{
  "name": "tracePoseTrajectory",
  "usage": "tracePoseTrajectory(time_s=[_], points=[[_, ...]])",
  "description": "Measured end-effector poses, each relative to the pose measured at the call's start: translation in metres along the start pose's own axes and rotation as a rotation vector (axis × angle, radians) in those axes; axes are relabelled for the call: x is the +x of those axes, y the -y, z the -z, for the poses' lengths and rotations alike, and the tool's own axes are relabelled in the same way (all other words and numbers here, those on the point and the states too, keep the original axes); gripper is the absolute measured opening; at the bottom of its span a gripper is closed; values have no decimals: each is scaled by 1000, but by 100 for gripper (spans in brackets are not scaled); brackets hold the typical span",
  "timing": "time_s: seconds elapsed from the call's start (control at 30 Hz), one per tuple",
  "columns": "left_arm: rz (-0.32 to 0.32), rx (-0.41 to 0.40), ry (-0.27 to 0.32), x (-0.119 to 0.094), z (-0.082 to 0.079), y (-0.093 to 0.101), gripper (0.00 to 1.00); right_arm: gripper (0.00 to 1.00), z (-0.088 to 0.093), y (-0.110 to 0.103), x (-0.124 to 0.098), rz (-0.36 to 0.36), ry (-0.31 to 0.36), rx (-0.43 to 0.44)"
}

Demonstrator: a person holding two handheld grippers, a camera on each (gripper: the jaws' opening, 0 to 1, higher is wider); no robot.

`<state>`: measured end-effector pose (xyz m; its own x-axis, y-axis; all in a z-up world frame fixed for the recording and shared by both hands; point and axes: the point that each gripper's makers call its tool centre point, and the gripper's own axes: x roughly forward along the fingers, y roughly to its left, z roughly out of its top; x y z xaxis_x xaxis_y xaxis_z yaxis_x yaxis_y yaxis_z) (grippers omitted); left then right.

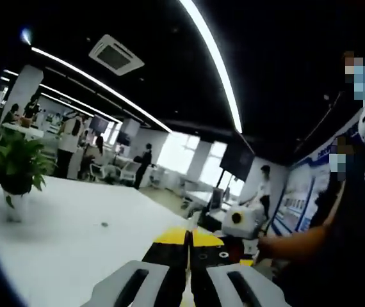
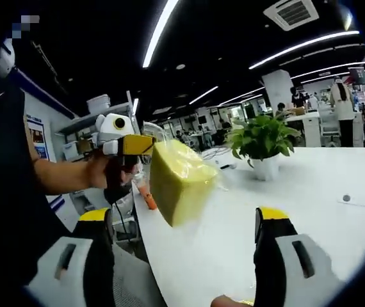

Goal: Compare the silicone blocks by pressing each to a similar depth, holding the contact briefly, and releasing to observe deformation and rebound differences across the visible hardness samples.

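A yellow silicone block [image 2: 179, 182] in clear plastic wrap hangs in the air over the white table's near edge. It hangs from the tip of my left gripper [image 2: 145, 146], which a hand holds at the left of the right gripper view. In the left gripper view that gripper [image 1: 189, 238] has its yellow-tipped jaws pressed together, and the block is hidden below them. My right gripper [image 2: 184, 214] stands wide open, one jaw on each side below the block and apart from it. The right gripper [image 1: 224, 254] also appears at the right of the left gripper view, in a hand.
A white table [image 2: 310, 192] carries a potted plant [image 2: 262, 144] [image 1: 16, 166] and a small dark knob [image 2: 346, 198]. An orange item [image 2: 149, 199] lies by the table's edge. The person's dark-sleeved arm [image 2: 61, 176] is at the left. Desks and people fill the office behind.
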<state>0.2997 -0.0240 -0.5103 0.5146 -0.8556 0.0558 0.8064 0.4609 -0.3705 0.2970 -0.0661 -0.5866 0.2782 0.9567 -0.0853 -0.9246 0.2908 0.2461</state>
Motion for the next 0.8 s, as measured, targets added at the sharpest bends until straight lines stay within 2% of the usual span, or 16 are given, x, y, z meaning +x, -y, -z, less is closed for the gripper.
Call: tracePoseTrajectory(time_s=[0.1,0.17,0.23,0.33,0.47,0.53,0.6,0.67,0.7,0.77,0.8], points=[[101,-42,35,1,-5,19,0,67,-3,-10,4,-56,14,22],[115,-37,34,1,-5,23,0,66,-6,-11,5,-59,30,20],[153,-48,41,2,-7,33,0,60,-11,-16,6,-88,65,43],[165,-56,47,3,-8,37,0,52,-11,-22,6,-120,84,65],[184,-60,44,4,-8,44,0,52,-11,-31,9,-158,123,134],[183,-43,31,5,-6,46,0,48,-11,-33,11,-164,140,153],[187,-39,28,7,-7,49,0,46,-13,-37,12,-176,174,157],[196,-33,23,8,-9,51,0,48,-18,-40,12,-181,210,146],[197,-30,20,8,-9,52,0,46,-20,-43,12,-191,218,155],[198,-23,20,8,-9,52,0,31,-20,-54,10,-251,208,185],[192,-18,19,8,-8,50,0,29,-19,-54,11,-251,199,182]])
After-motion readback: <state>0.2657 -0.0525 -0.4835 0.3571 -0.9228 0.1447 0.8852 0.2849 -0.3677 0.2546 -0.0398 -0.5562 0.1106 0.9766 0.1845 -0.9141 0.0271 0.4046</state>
